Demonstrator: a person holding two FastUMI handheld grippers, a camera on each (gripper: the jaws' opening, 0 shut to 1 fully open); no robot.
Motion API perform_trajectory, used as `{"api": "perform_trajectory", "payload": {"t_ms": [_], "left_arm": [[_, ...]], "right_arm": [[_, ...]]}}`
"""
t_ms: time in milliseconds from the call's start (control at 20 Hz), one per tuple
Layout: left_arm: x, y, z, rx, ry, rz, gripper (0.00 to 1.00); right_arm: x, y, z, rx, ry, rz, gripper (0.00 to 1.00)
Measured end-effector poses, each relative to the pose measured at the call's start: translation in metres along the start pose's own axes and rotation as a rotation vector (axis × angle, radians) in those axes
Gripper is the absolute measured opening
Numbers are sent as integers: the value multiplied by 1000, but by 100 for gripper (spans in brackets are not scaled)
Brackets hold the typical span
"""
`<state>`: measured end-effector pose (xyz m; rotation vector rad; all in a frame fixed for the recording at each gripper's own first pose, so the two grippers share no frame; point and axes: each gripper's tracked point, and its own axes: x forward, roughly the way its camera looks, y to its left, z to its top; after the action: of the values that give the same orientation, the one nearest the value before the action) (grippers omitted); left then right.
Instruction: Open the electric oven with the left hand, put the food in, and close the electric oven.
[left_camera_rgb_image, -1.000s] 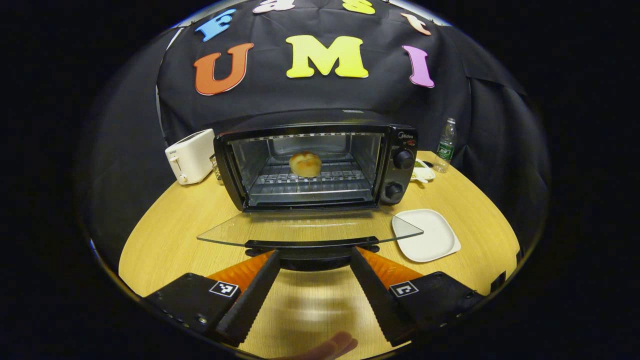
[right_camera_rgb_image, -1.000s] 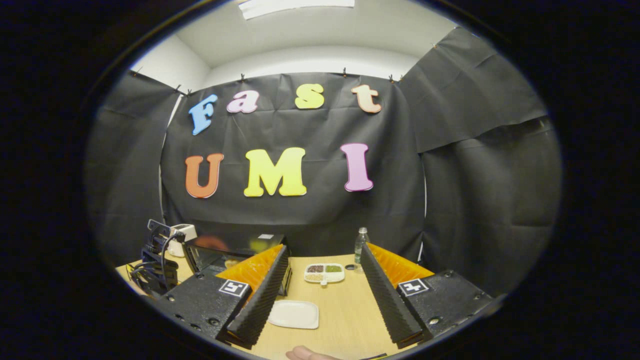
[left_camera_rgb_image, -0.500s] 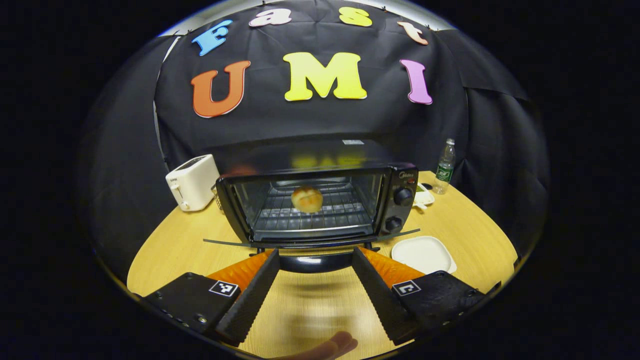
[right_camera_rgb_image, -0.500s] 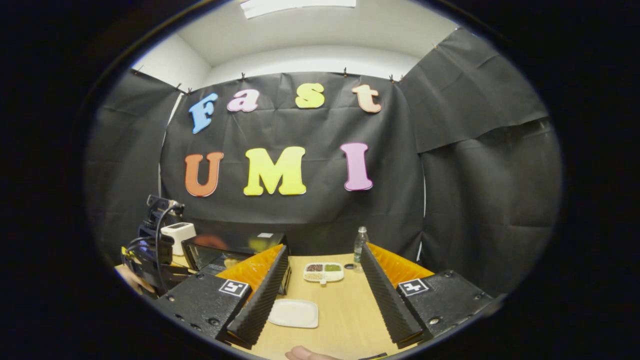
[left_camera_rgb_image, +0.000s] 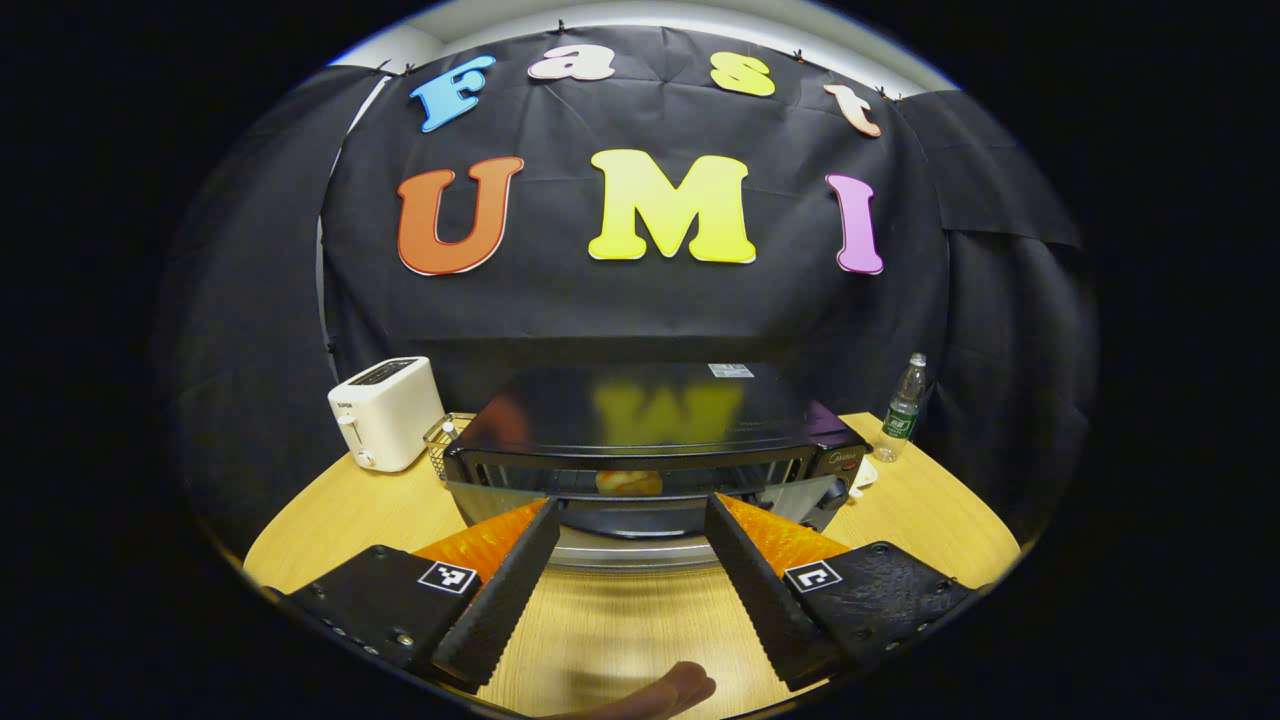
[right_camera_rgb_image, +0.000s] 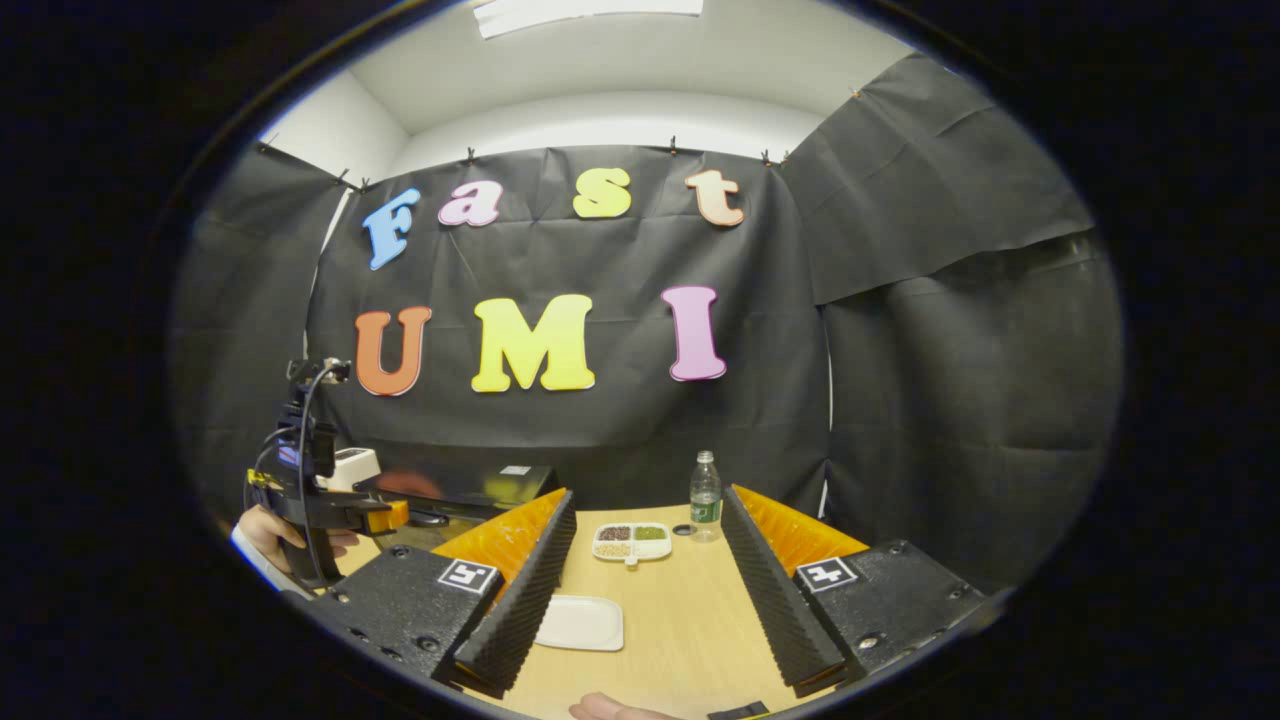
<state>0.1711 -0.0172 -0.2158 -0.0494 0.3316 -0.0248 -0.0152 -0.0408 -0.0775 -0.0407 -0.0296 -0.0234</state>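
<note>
The black electric oven (left_camera_rgb_image: 650, 410) stands on the wooden table (left_camera_rgb_image: 330, 510), its glass door (left_camera_rgb_image: 640, 520) raised most of the way and a narrow gap left at the top. A round bun (left_camera_rgb_image: 628, 483) shows through the glass on the rack inside. My left gripper (left_camera_rgb_image: 630, 503) is open, its fingers spread to either side of the door's handle (left_camera_rgb_image: 630, 553), close against the door. In the right gripper view, a hand (right_camera_rgb_image: 262, 530) holds that gripper in front of the oven (right_camera_rgb_image: 470, 485). My right gripper (right_camera_rgb_image: 648, 495) hangs open above the table, nothing between its fingers.
A white toaster (left_camera_rgb_image: 385, 412) and a small wire basket (left_camera_rgb_image: 445, 435) stand left of the oven, a water bottle (left_camera_rgb_image: 903, 408) to its right. An empty white plate (right_camera_rgb_image: 580, 622) and a divided dish of grains (right_camera_rgb_image: 630, 540) lie right of the oven.
The oven door has swung up from lying flat to nearly shut, and my left gripper has risen with it. The right gripper has barely shifted.
</note>
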Motion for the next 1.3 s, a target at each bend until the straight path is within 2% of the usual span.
{"api": "perform_trajectory", "payload": {"t_ms": [50,200,500,550,600,700,750,800,950,1000,1050,1150,1300], "left_arm": [[-10,4,4,-2,-15,10,96],[-46,10,15,-3,-61,22,96],[-151,18,38,18,-171,80,95],[-169,20,41,5,-183,93,95],[-186,22,43,-11,-189,100,95],[-220,27,52,-45,-221,112,95],[-237,27,59,-55,-253,111,95],[-256,27,68,-58,-291,109,95],[-302,23,73,-39,-355,114,95],[-315,17,69,-23,-355,106,94],[-324,13,63,-15,-345,100,94],[-336,5,49,-8,-324,96,93],[-342,0,42,0,-327,102,93]], "right_arm": [[-2,-1,1,0,0,-5,89],[-9,1,6,8,6,-3,89],[-30,5,23,-13,-7,-1,89],[-37,7,25,-20,-12,4,89],[-44,13,31,-23,-29,28,94],[-57,19,31,-20,-34,53,89],[-65,21,33,-16,-39,64,93],[-73,22,33,-14,-38,66,89],[-92,22,32,-16,-37,76,89],[-97,19,29,-13,-32,66,89],[-101,17,30,-11,-25,56,94],[-109,15,31,-5,-24,47,89],[-116,17,31,-23,-42,39,93]]}}
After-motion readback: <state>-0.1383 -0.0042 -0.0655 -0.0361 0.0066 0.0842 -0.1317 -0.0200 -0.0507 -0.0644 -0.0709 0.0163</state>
